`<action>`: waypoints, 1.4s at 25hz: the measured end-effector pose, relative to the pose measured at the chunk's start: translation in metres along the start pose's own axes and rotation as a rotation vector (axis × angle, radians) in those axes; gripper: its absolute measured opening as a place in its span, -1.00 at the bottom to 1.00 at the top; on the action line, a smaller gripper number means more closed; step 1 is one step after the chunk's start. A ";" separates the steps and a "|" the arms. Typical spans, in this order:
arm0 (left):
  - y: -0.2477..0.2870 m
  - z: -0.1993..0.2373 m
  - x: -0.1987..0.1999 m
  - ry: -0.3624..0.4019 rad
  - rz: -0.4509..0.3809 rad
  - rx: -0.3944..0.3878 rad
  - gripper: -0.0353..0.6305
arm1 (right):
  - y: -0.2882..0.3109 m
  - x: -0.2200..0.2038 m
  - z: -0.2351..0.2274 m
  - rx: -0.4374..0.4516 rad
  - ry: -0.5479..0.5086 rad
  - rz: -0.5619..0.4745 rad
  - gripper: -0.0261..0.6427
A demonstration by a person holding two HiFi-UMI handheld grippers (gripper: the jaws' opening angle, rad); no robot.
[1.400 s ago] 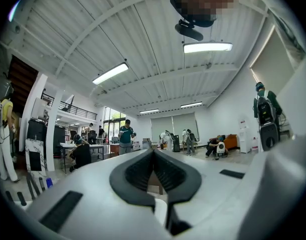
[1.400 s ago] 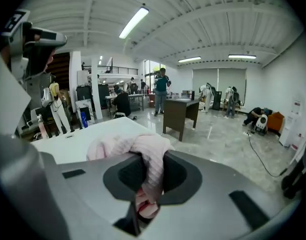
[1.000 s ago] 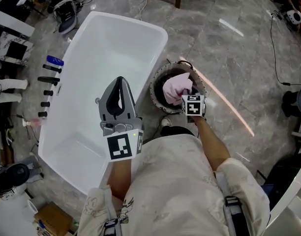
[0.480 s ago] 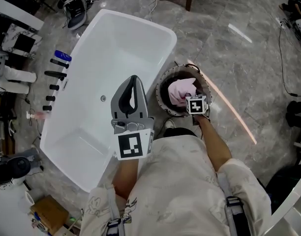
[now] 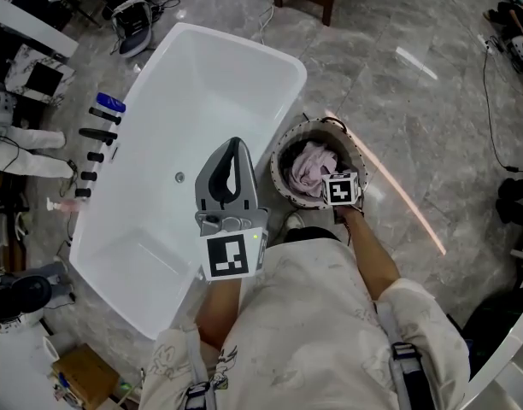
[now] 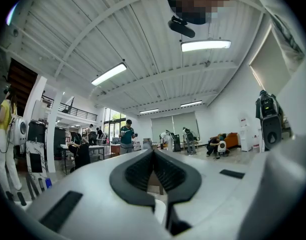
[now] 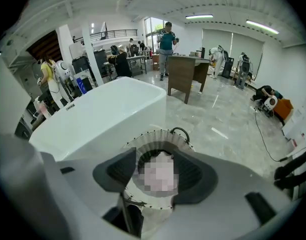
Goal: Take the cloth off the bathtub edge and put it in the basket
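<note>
Your right gripper (image 7: 160, 170) has just been opening, jaws wide and empty; the cloth (image 5: 308, 167) has dropped into the basket (image 5: 281, 154). Your left gripper (image 6: 154, 153) is closed tip to tip, empty. Overhead, the cube (image 5: 342, 189) hides your right jaws.

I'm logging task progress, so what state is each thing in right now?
cloth, crumpled inside the basket, not gripped.
basket, upright on the floor beside the bathtub.
bathtub, empty, no cloth on its edge.
left gripper, shut, holding nothing.
right gripper, open over the basket; jaws have just been opening, nothing pinched between them.
</note>
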State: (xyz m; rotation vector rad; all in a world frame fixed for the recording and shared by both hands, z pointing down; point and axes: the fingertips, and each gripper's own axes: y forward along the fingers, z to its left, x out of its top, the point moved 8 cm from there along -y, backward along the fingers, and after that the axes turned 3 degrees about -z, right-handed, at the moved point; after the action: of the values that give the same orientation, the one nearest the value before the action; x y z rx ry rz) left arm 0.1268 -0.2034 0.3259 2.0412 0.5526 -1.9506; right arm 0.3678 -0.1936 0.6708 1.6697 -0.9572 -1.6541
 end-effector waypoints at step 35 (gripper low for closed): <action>-0.030 0.033 0.011 -0.050 -0.014 0.140 -0.88 | -0.226 0.211 0.041 0.123 -0.057 -0.811 -0.28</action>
State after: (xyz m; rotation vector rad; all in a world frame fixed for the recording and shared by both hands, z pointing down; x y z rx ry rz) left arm 0.0840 -0.1899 0.3146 2.0677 0.4311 -2.0968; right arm 0.3387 -0.2365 0.3638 2.2864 -0.4074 -2.1751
